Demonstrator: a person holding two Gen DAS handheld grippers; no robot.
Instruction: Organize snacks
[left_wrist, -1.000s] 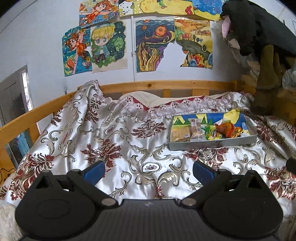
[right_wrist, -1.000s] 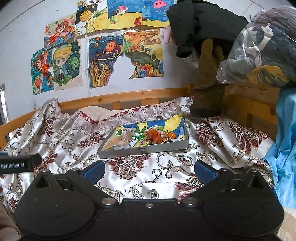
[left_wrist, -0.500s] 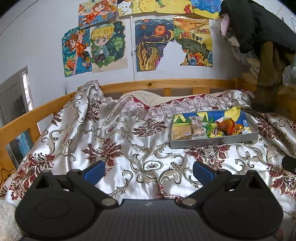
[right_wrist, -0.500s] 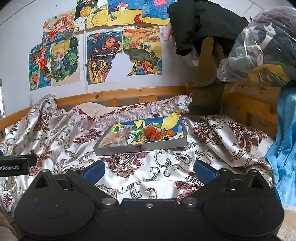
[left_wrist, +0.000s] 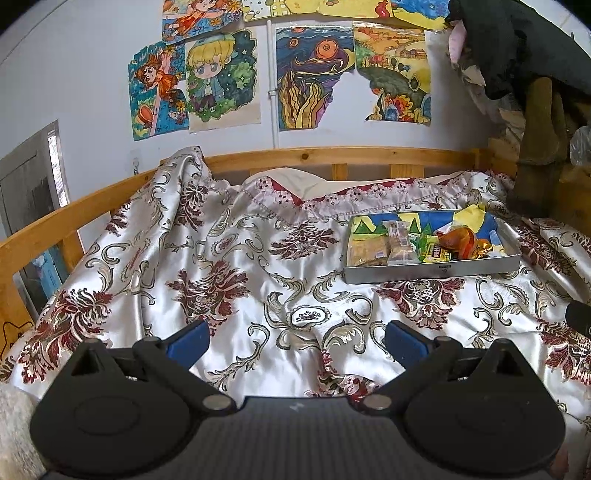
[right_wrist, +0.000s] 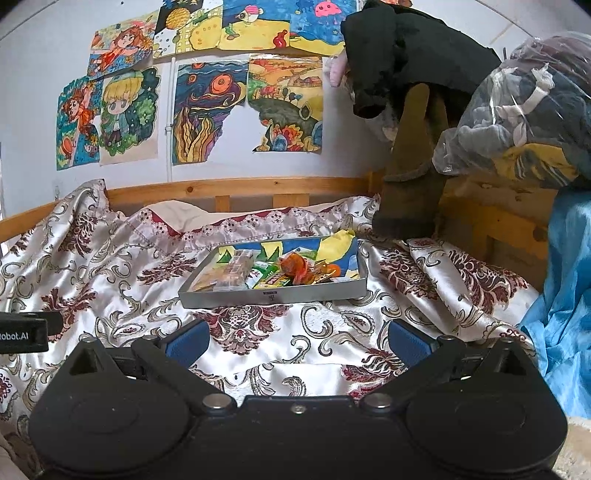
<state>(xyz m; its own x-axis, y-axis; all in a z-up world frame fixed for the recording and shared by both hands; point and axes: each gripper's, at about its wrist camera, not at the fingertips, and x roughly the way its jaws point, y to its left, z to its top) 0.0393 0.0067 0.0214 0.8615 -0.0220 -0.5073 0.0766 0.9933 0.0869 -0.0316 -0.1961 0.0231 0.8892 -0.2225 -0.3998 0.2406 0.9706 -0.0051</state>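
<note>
Both claws hang over the near part of the bed, each with its blue-padded fingers spread wide and nothing between them. Left claw (left_wrist: 297, 341) sits above a bare stretch of the patterned satin bedspread (left_wrist: 236, 266); right claw (right_wrist: 295, 338) sits over the same cloth further right, with the shallow grey tray (right_wrist: 273, 295) straight ahead of it and well apart from its fingertips.

In the left view that tray (left_wrist: 432, 271) lies ahead and to the right, resting on the bedspread. Snacks fill it: tan cracker packets (left_wrist: 364, 247) at its left end, green and yellow wrapped sweets (left_wrist: 434, 251) in the middle, and an orange wrapped piece (left_wrist: 458, 238) toward the right. A yellow packet (right_wrist: 334, 243) leans at the tray's far right corner. The tray's near wall faces both claws, and its right end is bare of snacks.

Open cloth lies between the claws and the tray, and a wide free area spreads to the tray's left. A wooden bed rail (left_wrist: 317, 157) closes the far edge and curves down the left side. On the right, hanging dark clothing (right_wrist: 410, 55) and a bagged bundle (right_wrist: 517, 110) crowd above the bed's corner, and blue fabric (right_wrist: 565, 295) borders the right edge.
</note>
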